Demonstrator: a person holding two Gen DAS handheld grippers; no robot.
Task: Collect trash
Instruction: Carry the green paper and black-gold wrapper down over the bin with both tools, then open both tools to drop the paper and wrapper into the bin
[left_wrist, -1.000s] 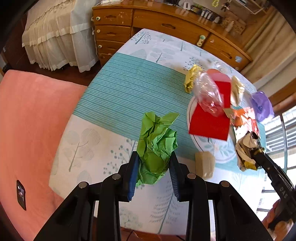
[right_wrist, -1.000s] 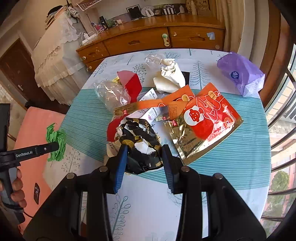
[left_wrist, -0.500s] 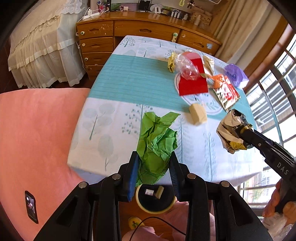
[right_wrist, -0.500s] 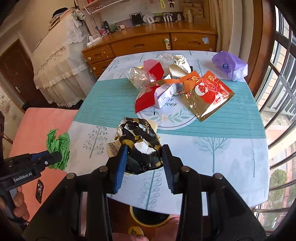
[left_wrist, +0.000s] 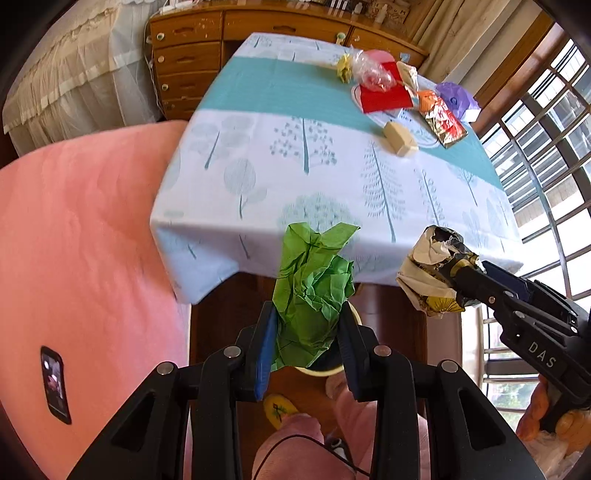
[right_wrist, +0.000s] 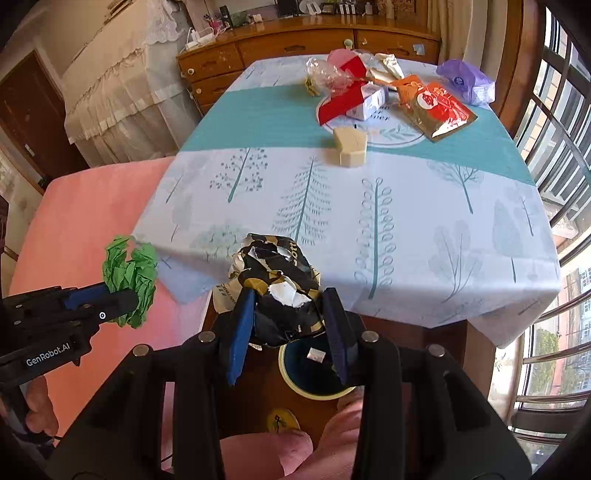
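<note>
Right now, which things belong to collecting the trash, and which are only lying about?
Job:
green paper in left gripper
black wrapper in right gripper
bin
red packet
beige box

Lying about:
phone
dresser

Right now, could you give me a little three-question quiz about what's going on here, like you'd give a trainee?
1. What does the left gripper hold?
2. True or false: the right gripper is empty.
3. Where is the bin: A) on the table, B) on the floor beside the table, C) on the dresser?

Key:
1. Crumpled green paper.
2. False; it grips a crumpled black and gold wrapper.
3. B.
</note>
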